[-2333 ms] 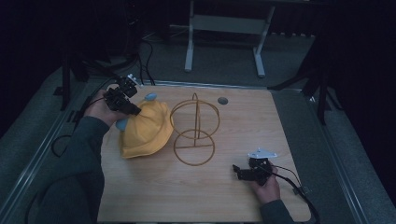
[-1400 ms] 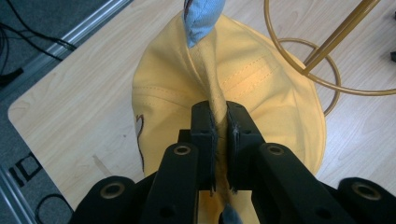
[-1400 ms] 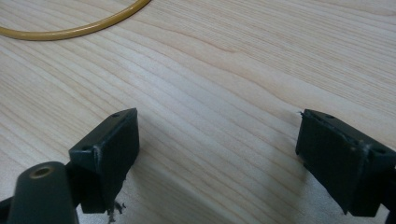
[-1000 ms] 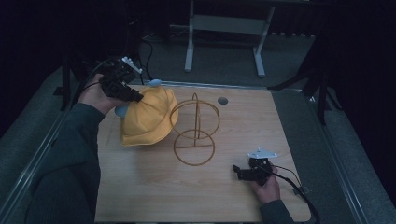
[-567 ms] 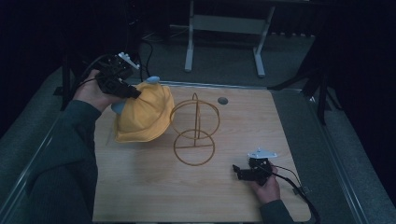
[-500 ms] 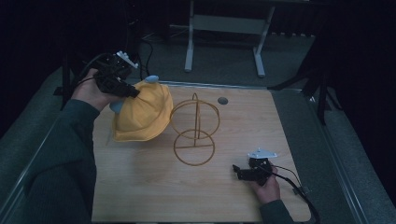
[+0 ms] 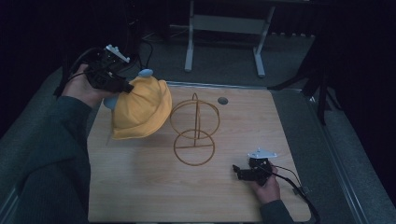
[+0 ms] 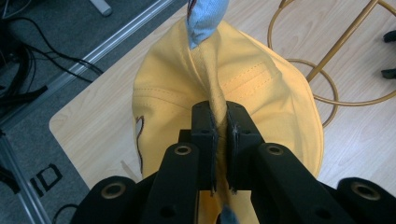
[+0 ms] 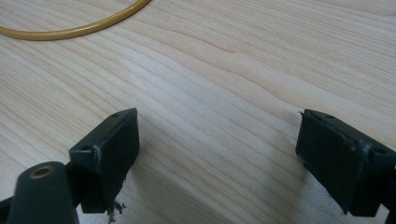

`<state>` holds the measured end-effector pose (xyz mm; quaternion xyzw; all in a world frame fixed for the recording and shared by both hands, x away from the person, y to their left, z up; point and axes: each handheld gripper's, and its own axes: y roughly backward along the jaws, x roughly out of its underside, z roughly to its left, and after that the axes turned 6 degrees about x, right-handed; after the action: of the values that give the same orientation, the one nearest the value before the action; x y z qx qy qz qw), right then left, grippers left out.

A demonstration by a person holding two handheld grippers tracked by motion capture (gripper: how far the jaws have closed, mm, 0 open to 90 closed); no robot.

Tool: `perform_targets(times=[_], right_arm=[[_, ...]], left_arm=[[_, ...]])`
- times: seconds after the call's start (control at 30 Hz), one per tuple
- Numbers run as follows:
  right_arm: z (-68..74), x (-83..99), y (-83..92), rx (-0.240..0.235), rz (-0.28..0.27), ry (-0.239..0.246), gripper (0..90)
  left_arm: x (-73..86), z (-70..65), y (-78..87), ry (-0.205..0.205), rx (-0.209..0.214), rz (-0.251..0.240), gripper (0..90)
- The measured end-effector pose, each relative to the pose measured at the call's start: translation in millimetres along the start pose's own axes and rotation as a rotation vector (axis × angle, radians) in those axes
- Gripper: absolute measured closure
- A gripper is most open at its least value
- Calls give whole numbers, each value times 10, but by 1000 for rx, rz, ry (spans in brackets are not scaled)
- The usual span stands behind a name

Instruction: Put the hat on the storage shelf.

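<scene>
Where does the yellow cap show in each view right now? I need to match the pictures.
High view: yellow cap hangs upper left, pinched by the left tongs, beside the gold wire stand.
Left gripper view: cap sits centre, a fold clamped between the jaws, stand upper right.
Right gripper view: no cap in it; open right tongs over bare wood.
Shared landmark: the stand, whose ring crosses that view's top left.

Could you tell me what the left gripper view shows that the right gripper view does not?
Left gripper view: the left gripper shut on a fold of the yellow cap, with the cap's blue tip above. Right gripper view: the right gripper with its jaws wide apart over bare wood. Both share the wooden table and part of the gold wire stand.
</scene>
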<state>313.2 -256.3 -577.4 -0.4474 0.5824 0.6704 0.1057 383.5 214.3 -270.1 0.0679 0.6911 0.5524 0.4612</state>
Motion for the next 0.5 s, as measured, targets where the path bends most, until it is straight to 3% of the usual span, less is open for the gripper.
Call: perform_targets(times=[0.5], right_arm=[[1,1,2,-1,0,1,133]], left_arm=[[-123,-56,151,-36,24,-40,836]])
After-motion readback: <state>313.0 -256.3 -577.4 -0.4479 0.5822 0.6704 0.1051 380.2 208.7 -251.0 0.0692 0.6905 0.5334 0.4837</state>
